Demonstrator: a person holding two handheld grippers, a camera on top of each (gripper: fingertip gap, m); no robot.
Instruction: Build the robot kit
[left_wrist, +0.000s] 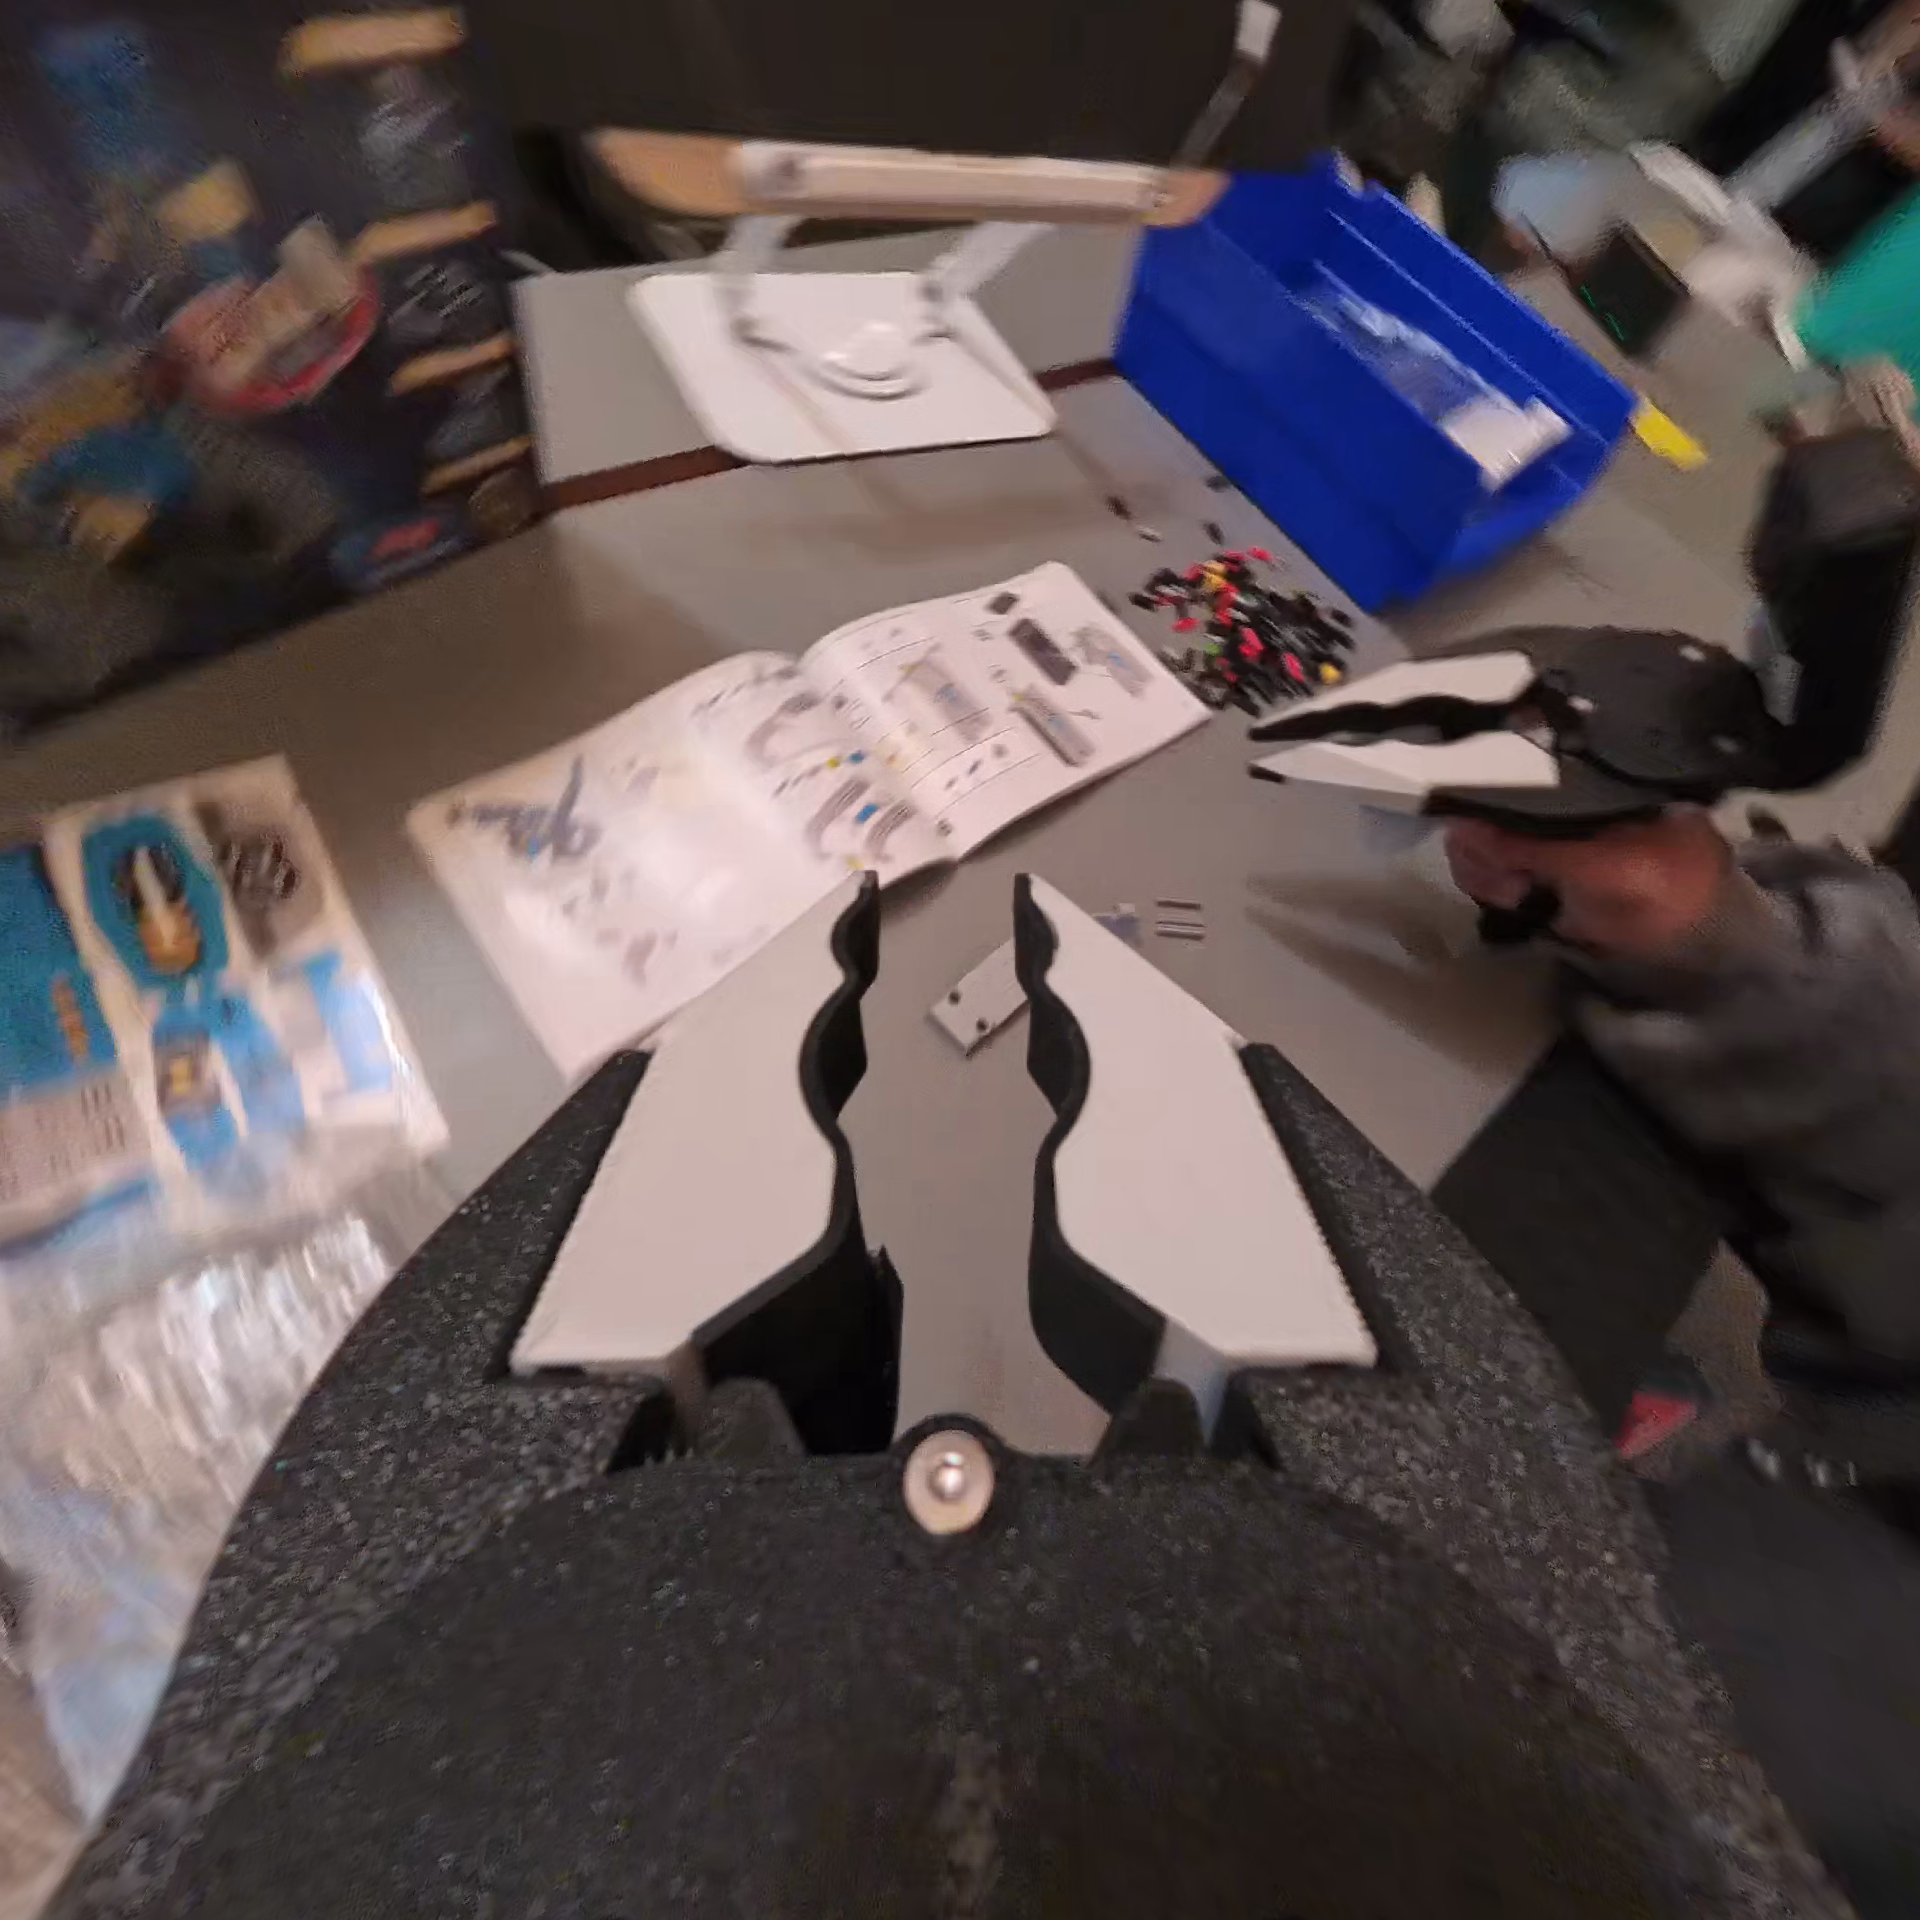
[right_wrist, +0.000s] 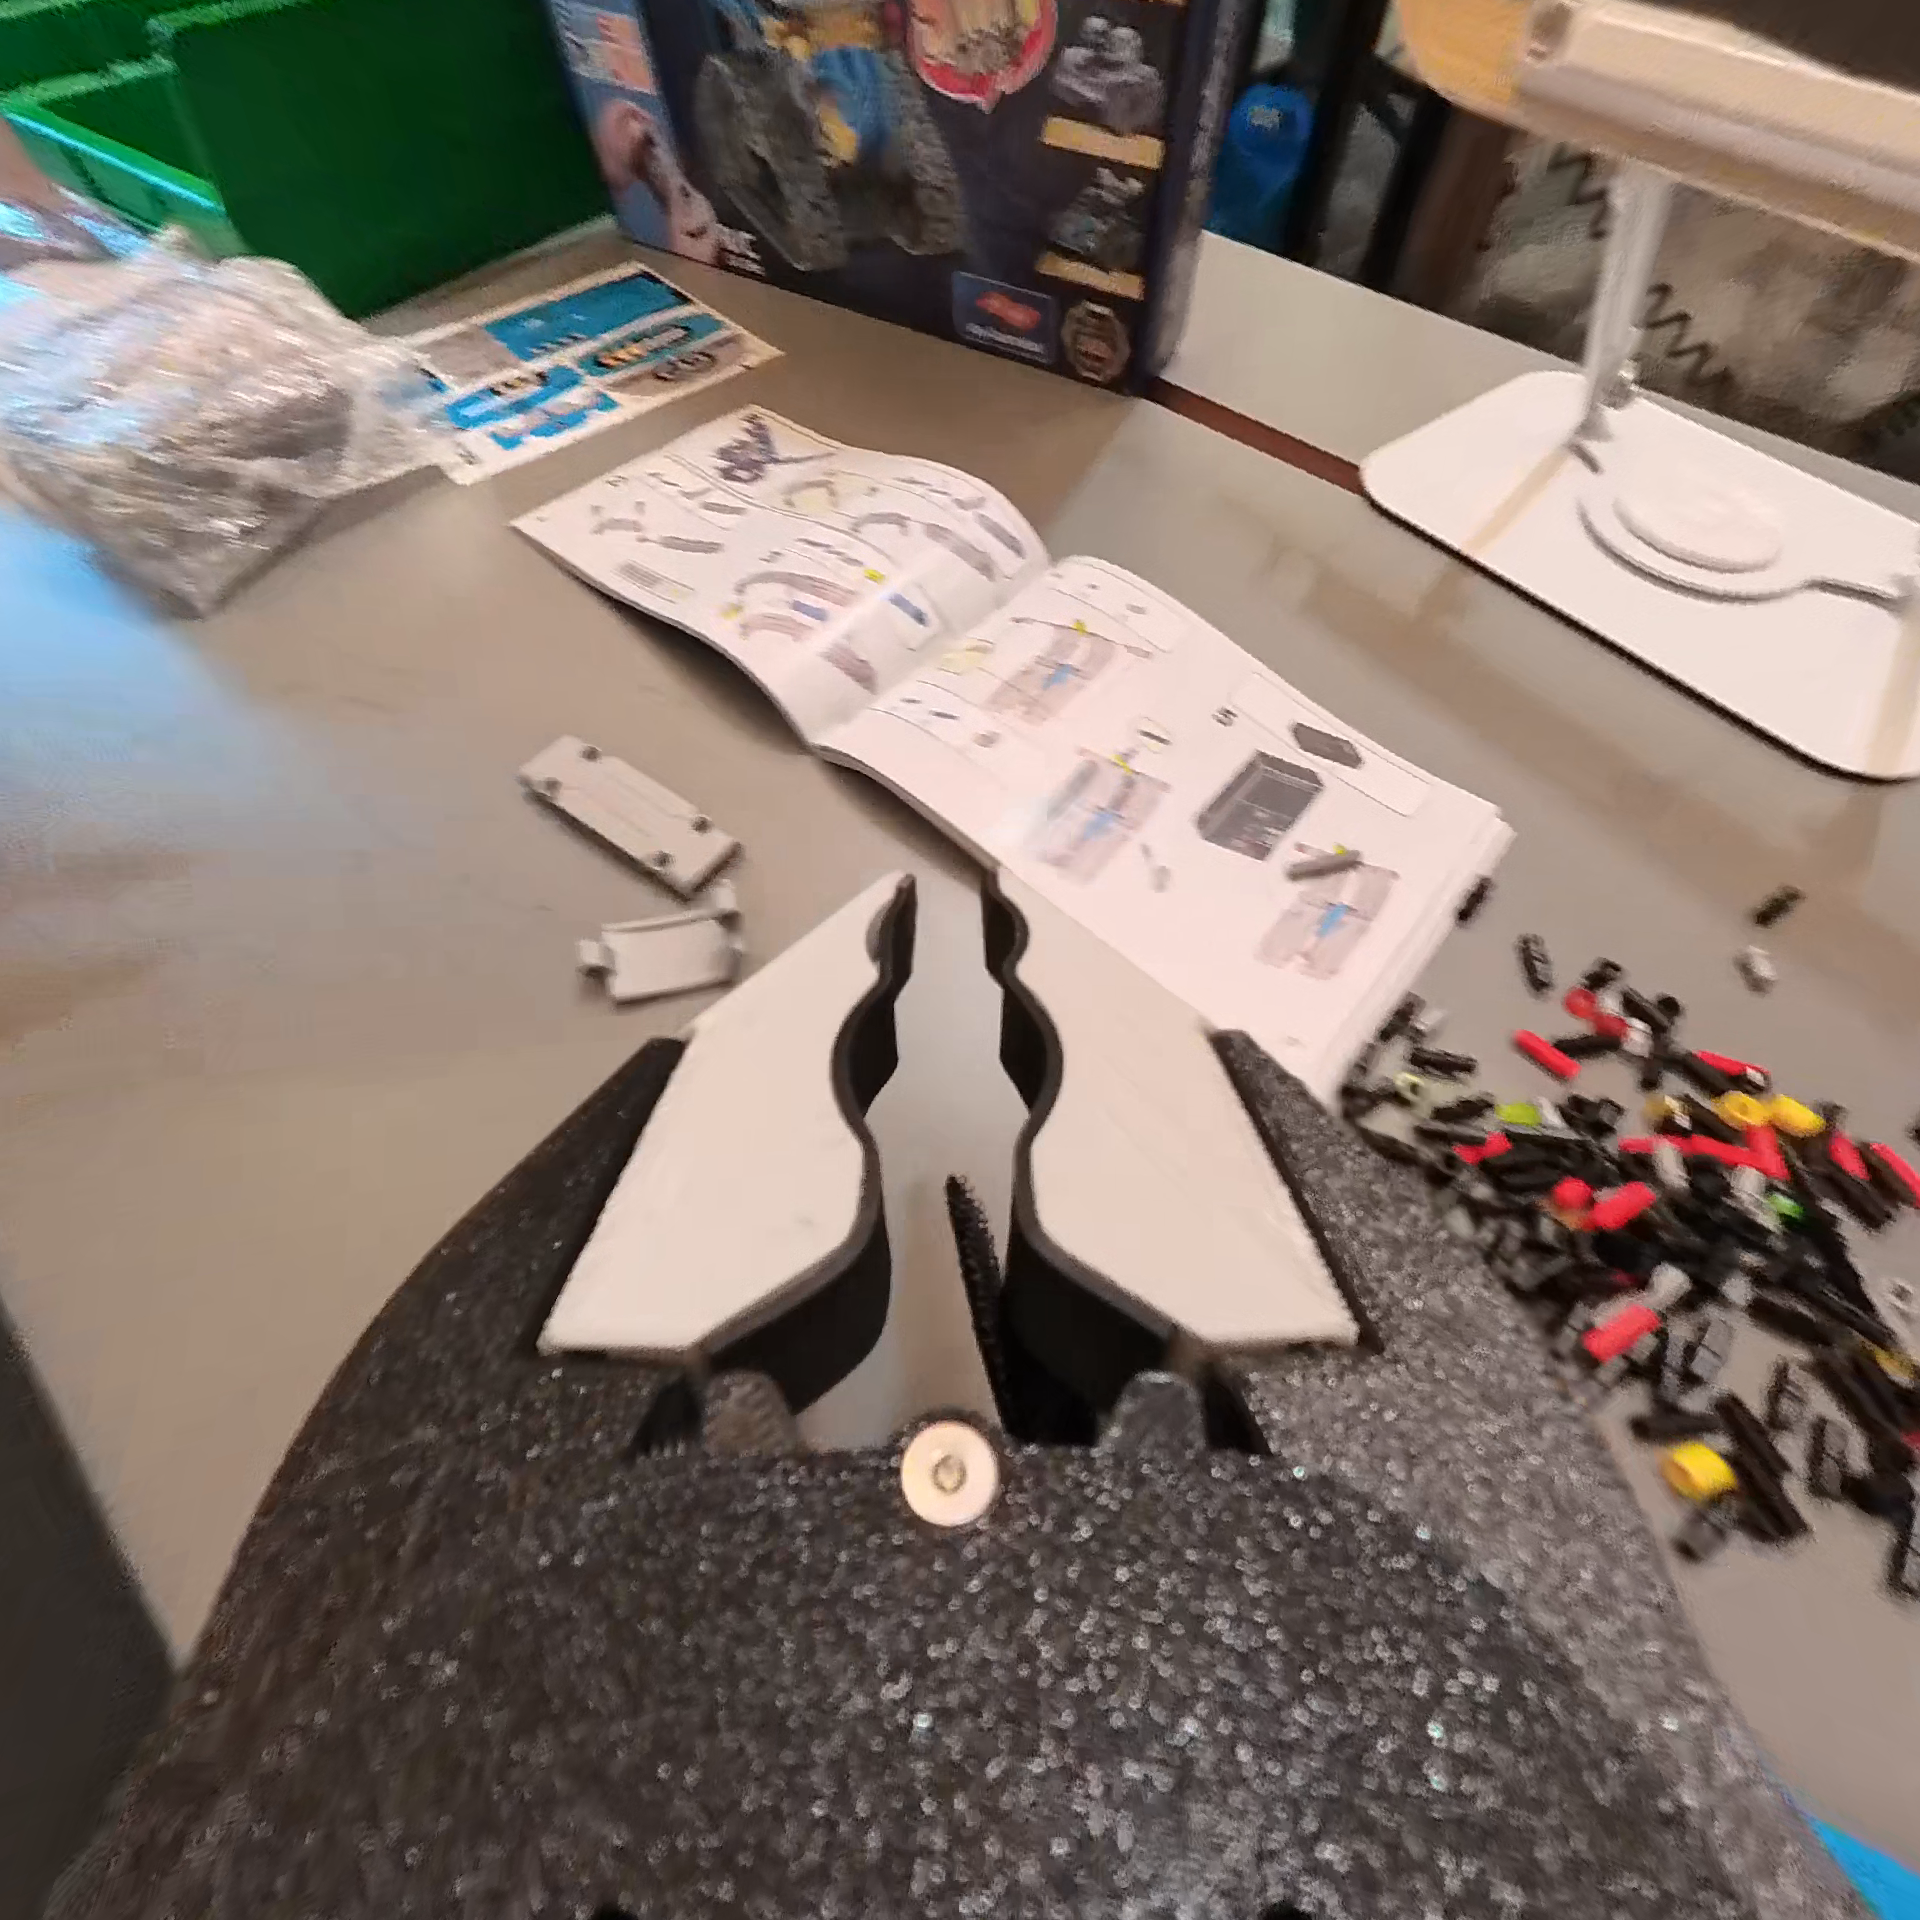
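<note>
My left gripper (left_wrist: 945, 894) is open and empty, held above the grey table (left_wrist: 1039, 499). A flat grey plastic plate (left_wrist: 977, 1006) lies just below its right finger. My right gripper (right_wrist: 948, 894) is open by a narrow gap and empty. It hovers near two flat grey plates, a longer one (right_wrist: 629, 800) and a smaller one (right_wrist: 665, 945), to its left. It also shows in the left wrist view (left_wrist: 1255, 750), held by a hand (left_wrist: 1590, 894). An open instruction booklet (left_wrist: 831, 748) (right_wrist: 1039, 675) lies ahead of both grippers.
A pile of small black, red and yellow pieces (right_wrist: 1662, 1174) (left_wrist: 1247, 634) lies right of the booklet. A blue bin (left_wrist: 1371, 374), a white stand base (right_wrist: 1662, 561), a toy box (right_wrist: 914, 177), a sticker sheet (right_wrist: 582, 353), plastic bags (right_wrist: 177, 416) and green bins (right_wrist: 312, 135) ring the table. The gap from one gripper's tips to the other's is roughly 25 cm. The right tips stand about 15 cm off the flat grey plastic plate (left_wrist: 977, 1006). The right camera catches it too, in the right wrist view (right_wrist: 584, 783).
</note>
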